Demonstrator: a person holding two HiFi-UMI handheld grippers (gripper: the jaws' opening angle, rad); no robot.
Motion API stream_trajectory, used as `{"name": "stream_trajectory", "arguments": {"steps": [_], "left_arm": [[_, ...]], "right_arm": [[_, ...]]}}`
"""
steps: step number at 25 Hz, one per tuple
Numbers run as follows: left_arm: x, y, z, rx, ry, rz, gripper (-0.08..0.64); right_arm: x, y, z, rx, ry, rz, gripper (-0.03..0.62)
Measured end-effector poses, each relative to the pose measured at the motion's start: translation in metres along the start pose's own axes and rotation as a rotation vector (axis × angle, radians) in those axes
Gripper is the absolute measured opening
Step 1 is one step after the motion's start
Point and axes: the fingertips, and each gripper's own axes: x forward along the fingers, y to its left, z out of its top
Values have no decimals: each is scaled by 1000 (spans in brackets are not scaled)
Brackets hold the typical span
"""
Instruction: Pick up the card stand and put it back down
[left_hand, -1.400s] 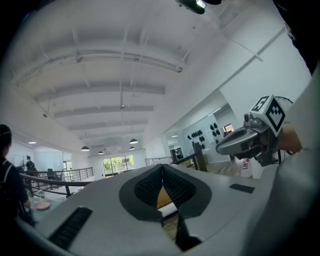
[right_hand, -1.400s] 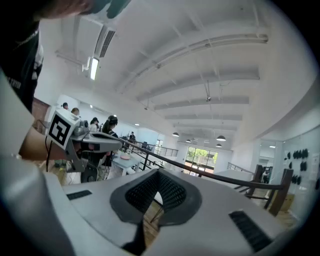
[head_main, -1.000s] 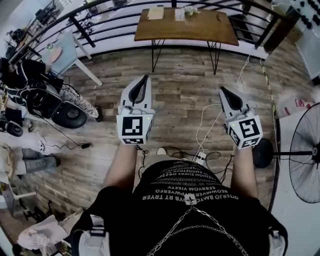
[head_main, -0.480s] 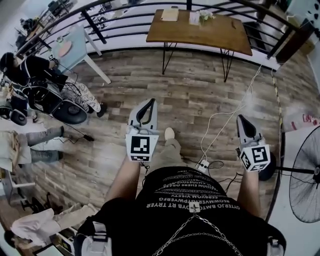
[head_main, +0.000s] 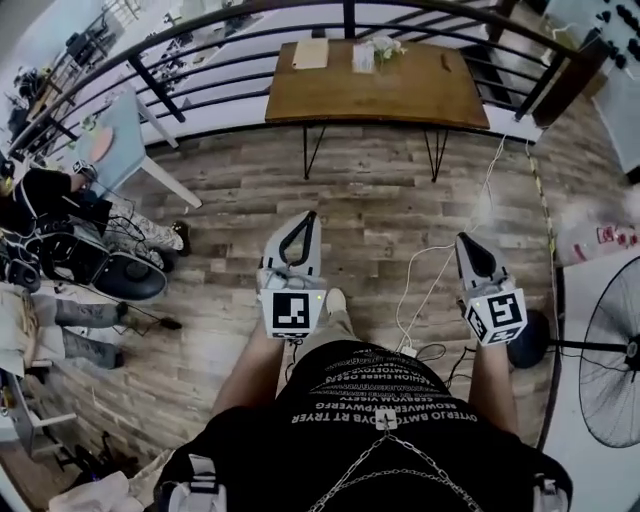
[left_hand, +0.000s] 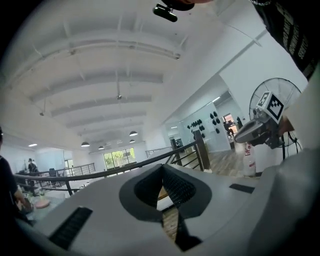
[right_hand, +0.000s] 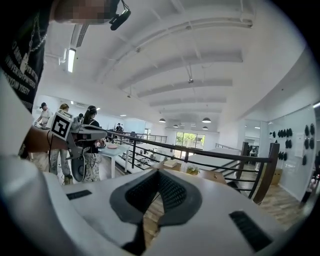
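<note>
A wooden table stands far ahead by the railing. On it are a small white card stand, a little plant and a tan card. Both grippers hang over the plank floor, well short of the table. My left gripper is shut and empty; its tips meet in the left gripper view. My right gripper is also shut with nothing in it, its pads closed in the right gripper view. There the table shows beyond the jaws.
A black railing runs behind the table. A light blue table and seated people with gear are at the left. A standing fan and its base are at the right. A white cable trails across the floor.
Both grippers have dropped lower and closer to the body in the head view. The view has swayed as the person steps, a foot now showing between the arms. Both jaws stay shut.
</note>
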Motion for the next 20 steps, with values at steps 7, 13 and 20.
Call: {"name": "stream_trajectory", "arguments": {"steps": [7, 13, 20], "left_arm": [[62, 35, -1, 20, -13, -46, 26], [103, 57, -22, 0, 18, -114, 26], [127, 79, -25, -38, 6, -141, 26]], "right_arm": [[67, -20, 18, 21, -10, -18, 15], [119, -13, 23, 27, 24, 7, 17], [148, -8, 21, 7, 86, 0, 104]]}}
